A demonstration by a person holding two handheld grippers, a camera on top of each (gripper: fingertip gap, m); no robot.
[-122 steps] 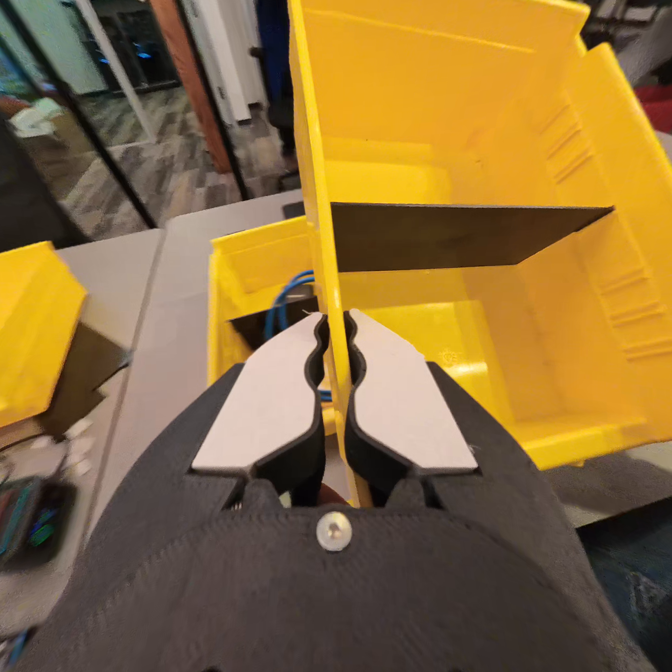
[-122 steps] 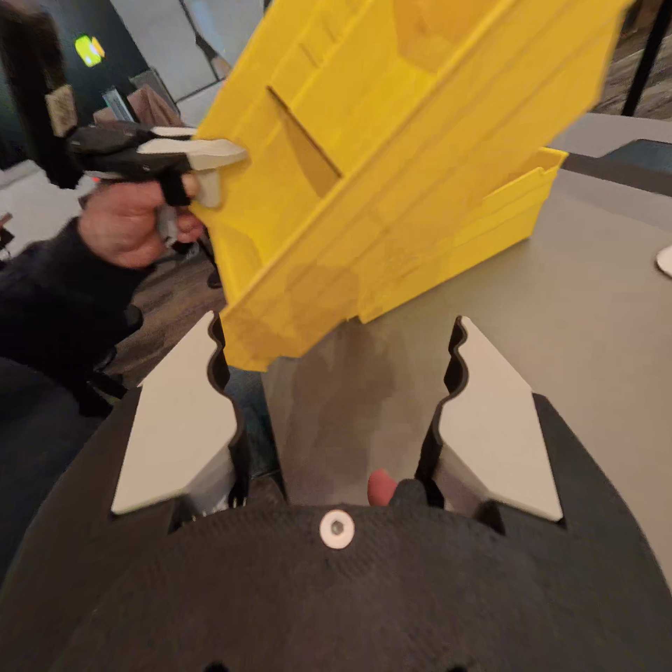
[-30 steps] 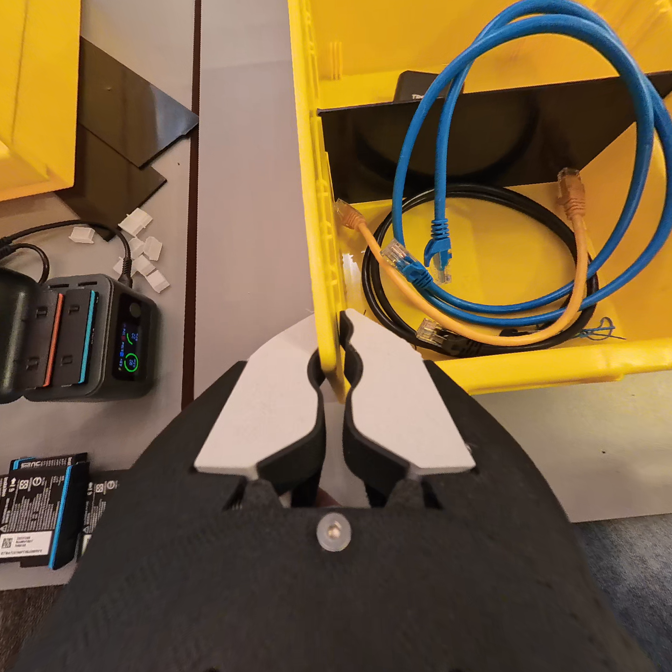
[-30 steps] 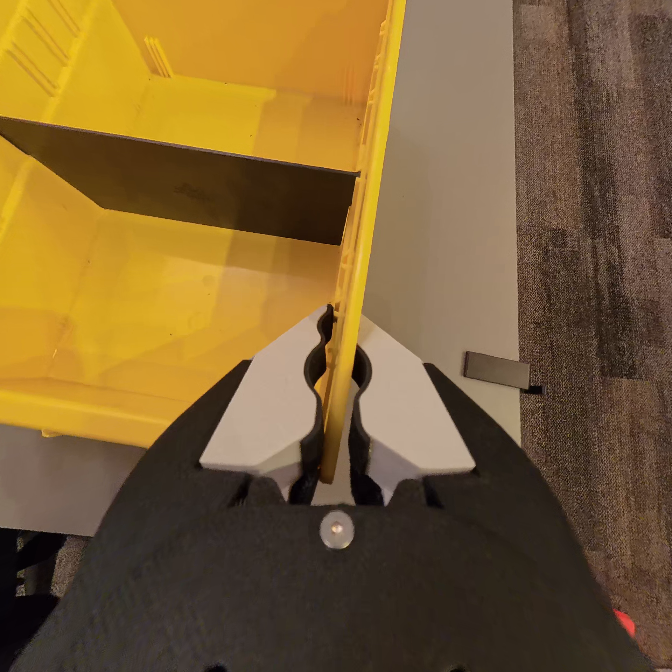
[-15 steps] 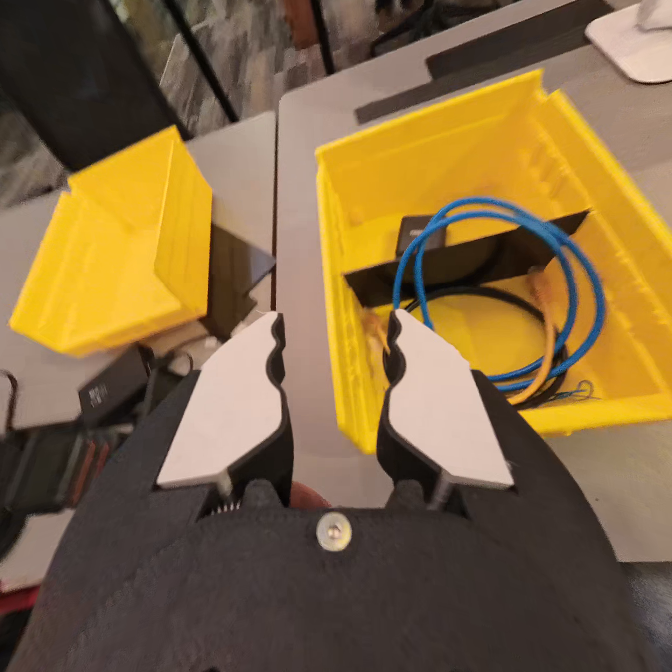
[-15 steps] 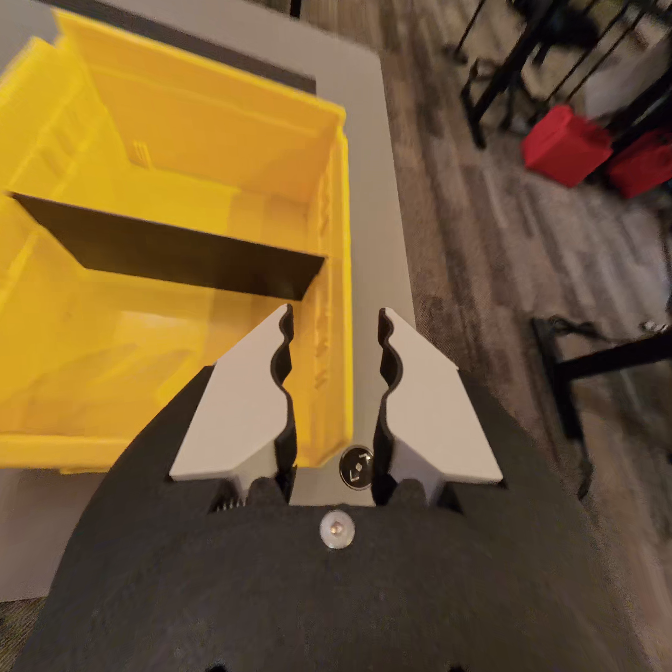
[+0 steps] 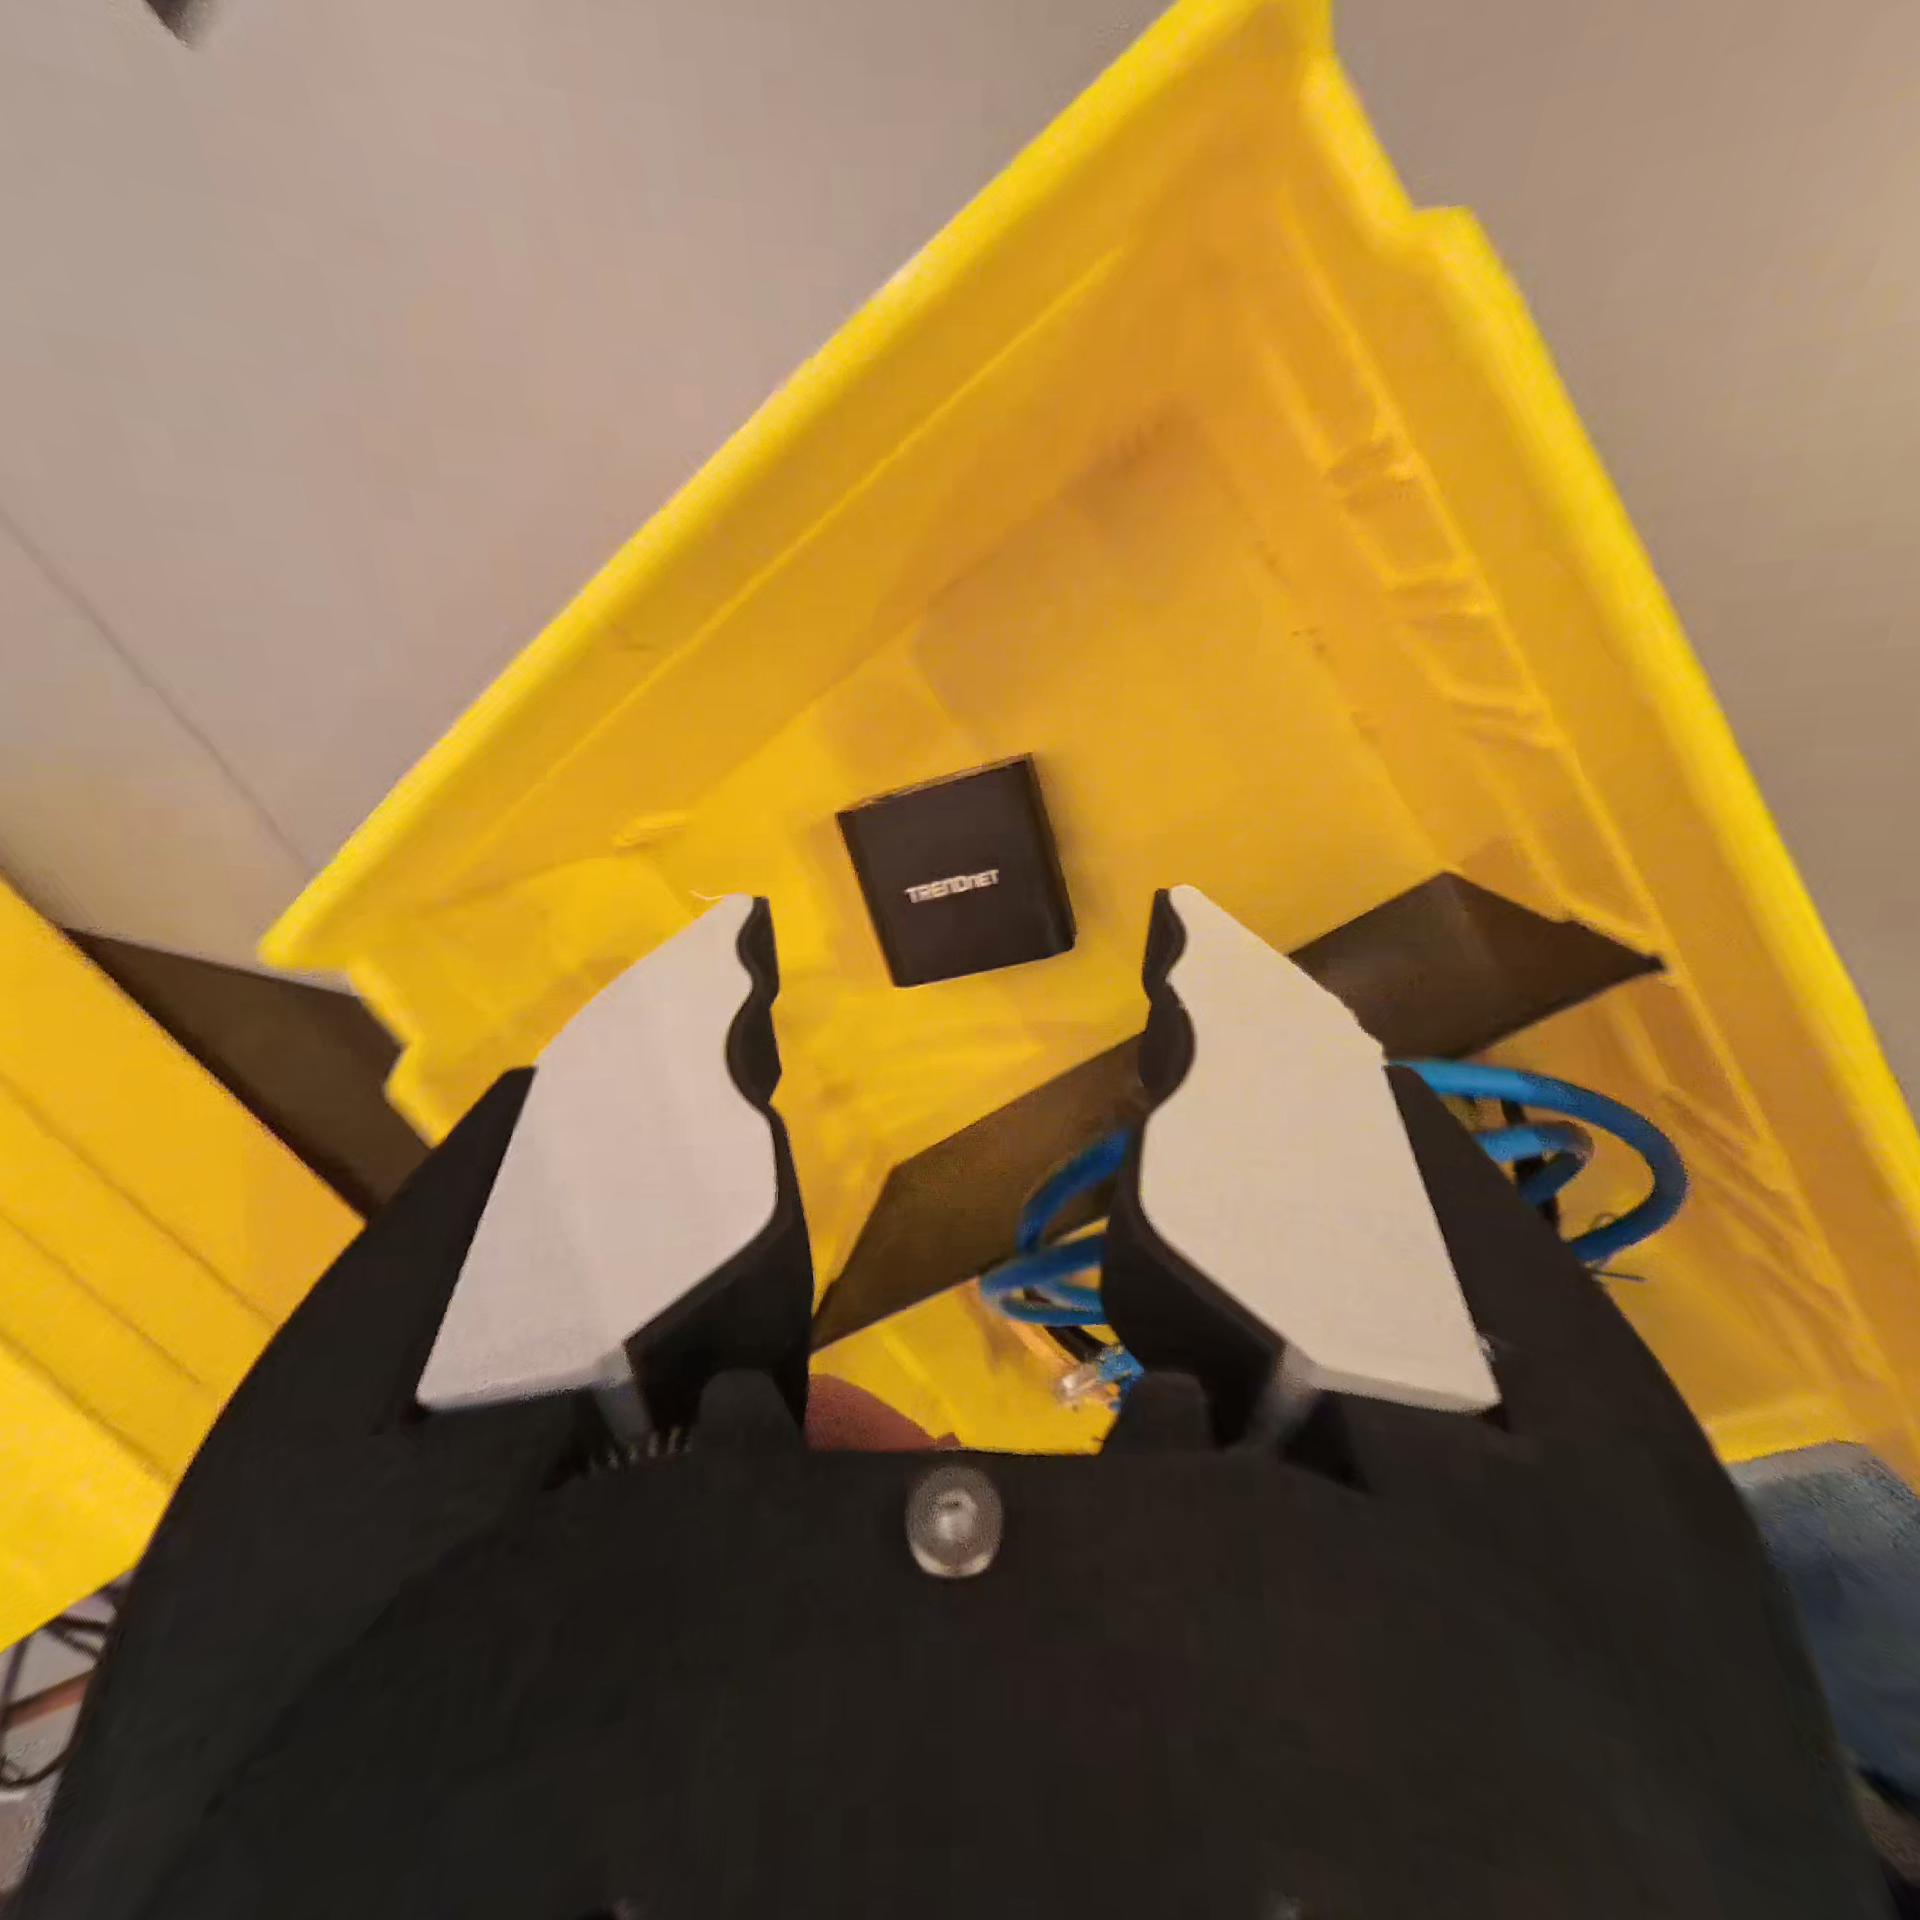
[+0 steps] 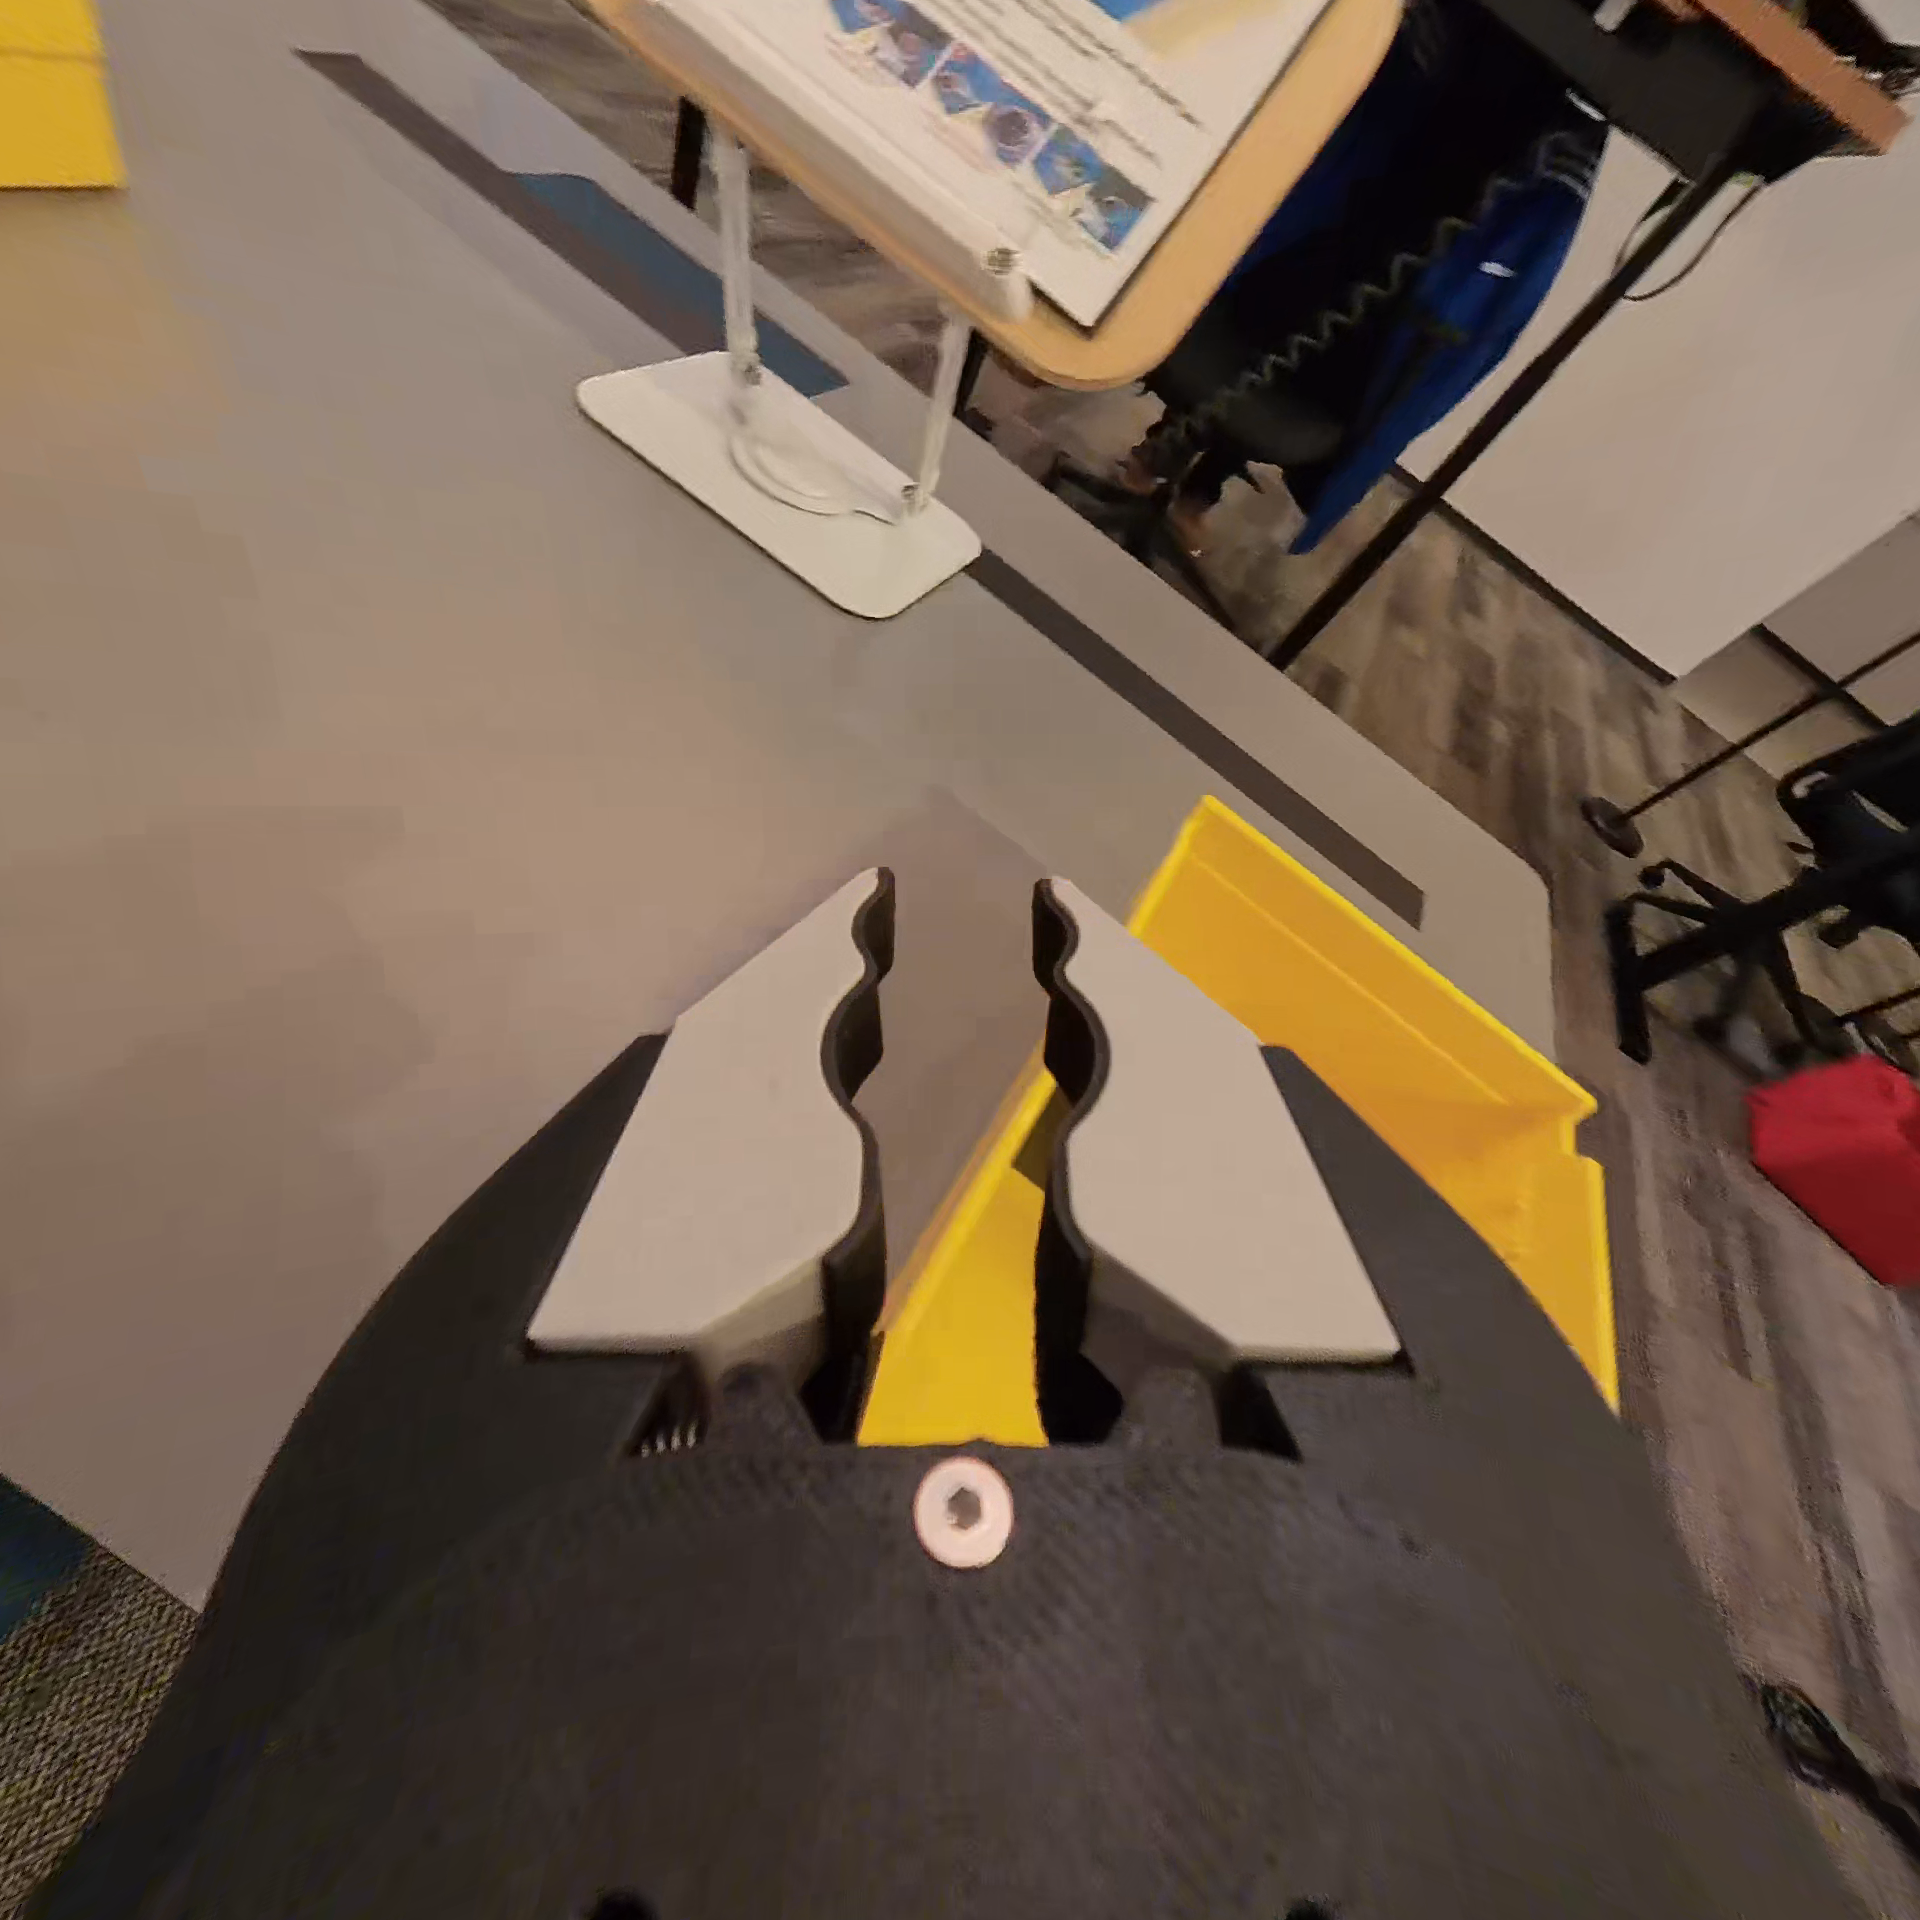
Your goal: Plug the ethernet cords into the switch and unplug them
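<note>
A yellow bin [image 7: 1195, 582] with a black divider [image 7: 987, 1174] lies below my left gripper [image 7: 956, 902]. A small black switch [image 7: 956, 873] lies flat in its far compartment, straight ahead of the fingertips. Coiled blue ethernet cords [image 7: 1621, 1153] lie in the near compartment, partly hidden by my right finger [image 7: 1278, 1143]. A clear plug [image 7: 1081, 1387] shows near the finger's base. The left gripper is open wide and empty. My right gripper [image 8: 961, 881] is open with a narrow gap and empty, above the grey table [image 8: 364, 727] beside a second yellow bin [image 8: 1351, 1039].
Another yellow bin [image 7: 114, 1195] and a black sheet [image 7: 260, 1008] lie left of the first bin. A white stand base [image 8: 779, 499] carrying a tilted board [image 8: 935, 135] is on the table ahead. Beyond the table edge are a red box [image 8: 1849, 1153] and chair legs. Across from one pair of fingers to the other is roughly 65 cm. From the left gripper's tips to the small black switch [image 7: 956, 873] is close to 6 cm.
Both grippers have let go of the bin walls they held a second ago. The left one opened wider and moved over the bin towards the switch. The right one swung out over the table.
</note>
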